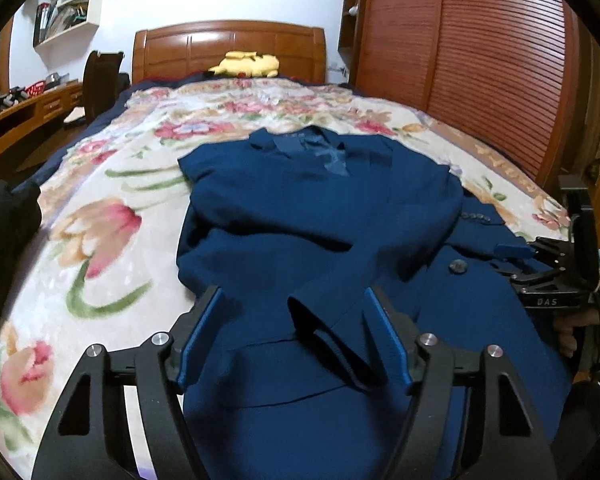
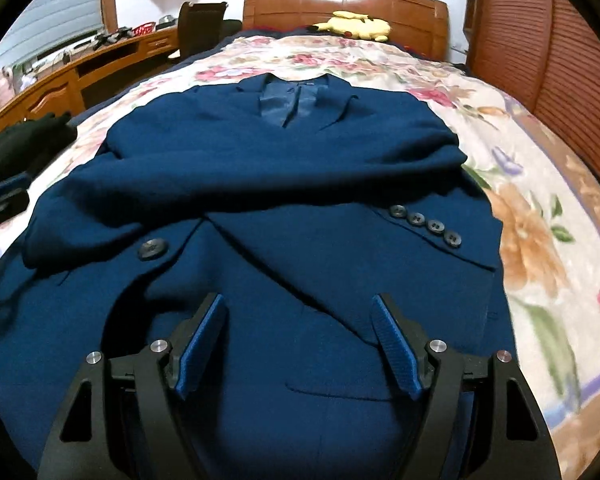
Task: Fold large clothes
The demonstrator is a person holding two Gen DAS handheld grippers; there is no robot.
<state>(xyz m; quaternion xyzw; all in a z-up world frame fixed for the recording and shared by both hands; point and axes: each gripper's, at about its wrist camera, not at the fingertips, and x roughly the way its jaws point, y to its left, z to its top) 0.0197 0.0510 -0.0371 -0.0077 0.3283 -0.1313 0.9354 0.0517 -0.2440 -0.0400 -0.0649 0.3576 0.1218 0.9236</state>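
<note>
Two tools hover low over a navy blazer (image 2: 260, 184) spread face-up on a bed's floral blanket (image 1: 112, 184), its collar toward the wooden headboard (image 1: 228, 46). Both sleeves lie crossed over the chest, the buttoned cuff (image 2: 428, 224) reaching the garment's right edge, apparently so the jacket forms a narrower block ready for a lengthwise fold. The left tool (image 1: 296, 336) stands spread with nothing between its blue pads, straddling the end of one sleeve near the hem. The right tool (image 2: 300, 344) is likewise spread and empty, poised above the lower front panel just above a pocket flap. Each appears stationed at the hem's near corners so the bottom can be lifted toward the collar together. A yellow plush toy (image 1: 246, 65) rests by the headboard, well apart from the work.
</note>
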